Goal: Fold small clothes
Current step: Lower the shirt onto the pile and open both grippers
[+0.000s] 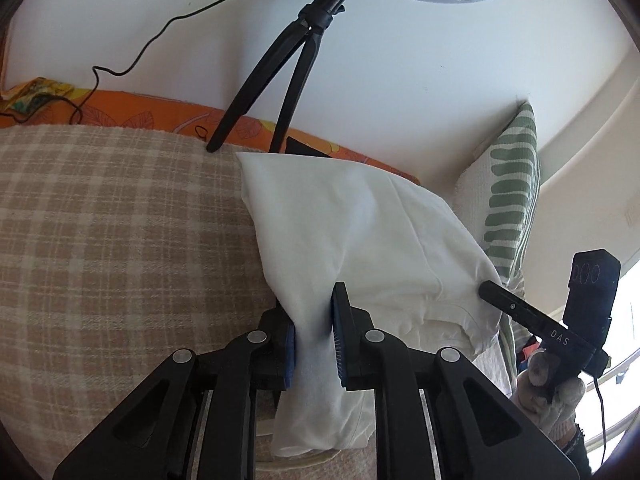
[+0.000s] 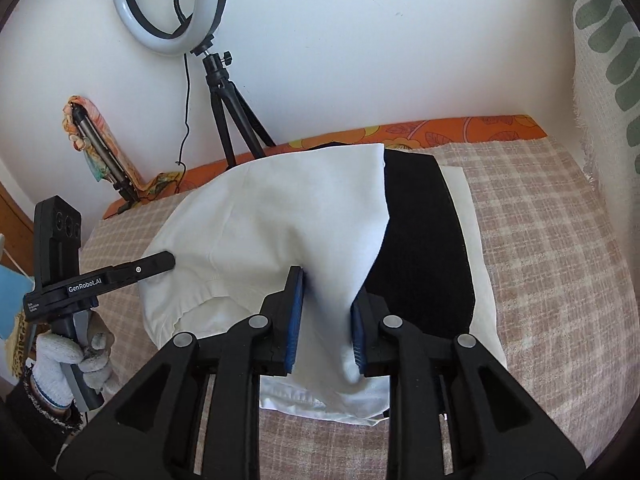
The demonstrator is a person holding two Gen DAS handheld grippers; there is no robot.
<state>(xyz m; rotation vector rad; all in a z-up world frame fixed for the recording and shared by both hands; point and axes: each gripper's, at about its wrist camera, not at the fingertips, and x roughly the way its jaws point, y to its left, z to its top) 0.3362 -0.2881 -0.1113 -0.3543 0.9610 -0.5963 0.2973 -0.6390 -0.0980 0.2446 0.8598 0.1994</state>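
Note:
A white garment (image 1: 360,232) lies bunched on the plaid bed cover, its near edge lifted into both grippers. My left gripper (image 1: 312,300) is shut on a pinched fold of that edge, and the cloth narrows between its blue pads (image 1: 339,344). In the right wrist view the white garment (image 2: 260,220) drapes loosely through my right gripper (image 2: 328,284), whose jaws stand apart around the fold. A black garment (image 2: 420,240) lies flat beside and partly under the white one. Each gripper shows from the side in the other's view: the right gripper (image 1: 492,290) and the left gripper (image 2: 166,260), held by gloved hands.
The beige plaid cover (image 1: 120,240) spreads over an orange patterned sheet (image 2: 460,126). A ring light (image 2: 168,4) on a black tripod (image 2: 228,112) stands at the wall, its cable trailing. A green-striped white cloth (image 1: 508,184) hangs at the right. A white sheet (image 2: 486,280) lies under the black garment.

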